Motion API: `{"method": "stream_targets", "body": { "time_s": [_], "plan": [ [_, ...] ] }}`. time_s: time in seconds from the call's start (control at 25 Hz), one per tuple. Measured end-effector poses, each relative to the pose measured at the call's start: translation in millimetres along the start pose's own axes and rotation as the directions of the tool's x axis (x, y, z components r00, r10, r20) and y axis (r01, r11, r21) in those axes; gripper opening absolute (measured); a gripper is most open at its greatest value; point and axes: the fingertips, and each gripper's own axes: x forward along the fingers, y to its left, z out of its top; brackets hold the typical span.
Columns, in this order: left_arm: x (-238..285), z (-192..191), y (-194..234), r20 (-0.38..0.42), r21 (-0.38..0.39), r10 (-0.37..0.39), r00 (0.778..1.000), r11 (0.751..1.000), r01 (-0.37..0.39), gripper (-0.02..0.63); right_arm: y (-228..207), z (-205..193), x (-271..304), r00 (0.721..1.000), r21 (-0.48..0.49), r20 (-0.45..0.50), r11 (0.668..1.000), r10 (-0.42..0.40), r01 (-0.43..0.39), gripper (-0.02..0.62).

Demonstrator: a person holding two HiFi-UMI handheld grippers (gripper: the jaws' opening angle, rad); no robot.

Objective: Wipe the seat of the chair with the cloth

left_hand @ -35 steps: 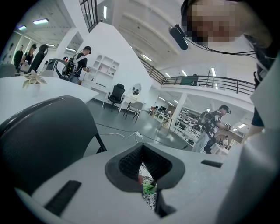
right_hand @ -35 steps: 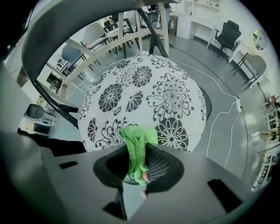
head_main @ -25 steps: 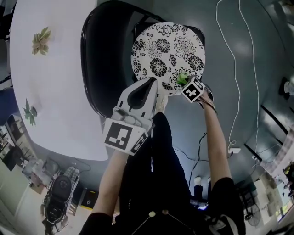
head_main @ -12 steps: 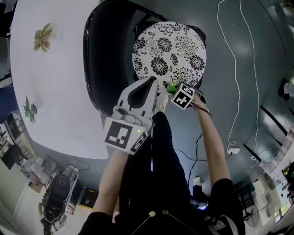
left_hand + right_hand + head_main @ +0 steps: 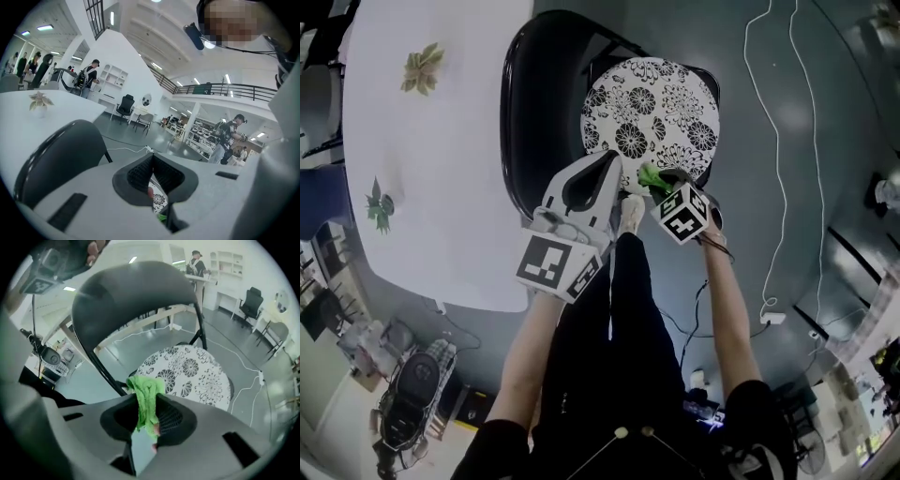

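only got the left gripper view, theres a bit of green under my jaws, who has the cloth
Observer: The right hand-held gripper has it; its jaws are shut on the green cloth.
Operator: is it on the seat yet
Observer: In the head view the cloth is at the near edge of the patterned seat; whether it touches cannot be told.
Operator: where am i next to it
Observer: The left hand-held gripper hangs just left of the cloth, its tip at that same near edge.

Seat (image 5: 661, 108) open from above, black backrest (image 5: 523, 131) walling its left, table (image 5: 431, 187) just beyond, right side seemingly free.
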Motion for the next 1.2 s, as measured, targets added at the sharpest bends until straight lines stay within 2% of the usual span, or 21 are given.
{"method": "stream_targets", "body": {
  "time_s": [0.08, 0.16, 0.24, 0.36, 0.56, 0.8, 0.92, 1.0, 1.12, 1.2],
  "plan": [
    [-7, 15, -4, 0.011, 0.011, 0.002, 1.0, 1.0, -0.002, 0.005, -3, 21, -34, 0.994, 0.021, 0.078, 0.997, -0.075, 0.074, 0.089],
    [-15, 30, -7, 0.021, 0.015, 0.012, 1.0, 1.0, -0.013, 0.005, -2, 42, -69, 0.976, 0.046, 0.16, 0.988, -0.151, 0.145, 0.089],
    [-23, 47, -9, 0.029, 0.012, 0.031, 0.999, 0.999, -0.032, 0.005, 1, 63, -105, 0.945, 0.076, 0.241, 0.976, -0.219, 0.206, 0.089],
    [-37, 72, -18, 0.037, 0.021, 0.039, 0.999, 0.999, -0.04, 0.005, 9, 93, -161, 0.885, 0.129, 0.358, 0.954, -0.299, 0.27, 0.089],
    [-63, 111, -45, 0.06, 0.091, 0.006, 0.998, 0.996, -0.011, 0.005, 20, 133, -260, 0.754, 0.225, 0.507, 0.909, -0.418, 0.352, 0.089],
    [-99, 168, -78, 0.168, 0.164, -0.03, 0.985, 0.986, 0.002, 0.005, 33, 181, -374, 0.552, 0.298, 0.651, 0.844, -0.521, 0.446, 0.088],
    [-118, 193, -93, 0.216, 0.163, -0.061, 0.974, 0.986, 0.026, 0.005, 47, 200, -419, 0.455, 0.328, 0.71, 0.824, -0.537, 0.462, 0.089],
    [-130, 209, -103, 0.246, 0.17, -0.082, 0.966, 0.985, 0.04, 0.005, 58, 208, -444, 0.409, 0.35, 0.733, 0.817, -0.544, 0.459, 0.089],
    [-147, 232, -119, 0.282, 0.24, -0.101, 0.954, 0.97, 0.032, 0.005, 72, 212, -481, 0.348, 0.384, 0.762, 0.813, -0.547, 0.437, 0.089],
    [-159, 245, -130, 0.307, 0.287, -0.116, 0.945, 0.958, 0.024, 0.005, 78, 213, -505, 0.296, 0.409, 0.784, 0.813, -0.546, 0.415, 0.089]
  ]
}}
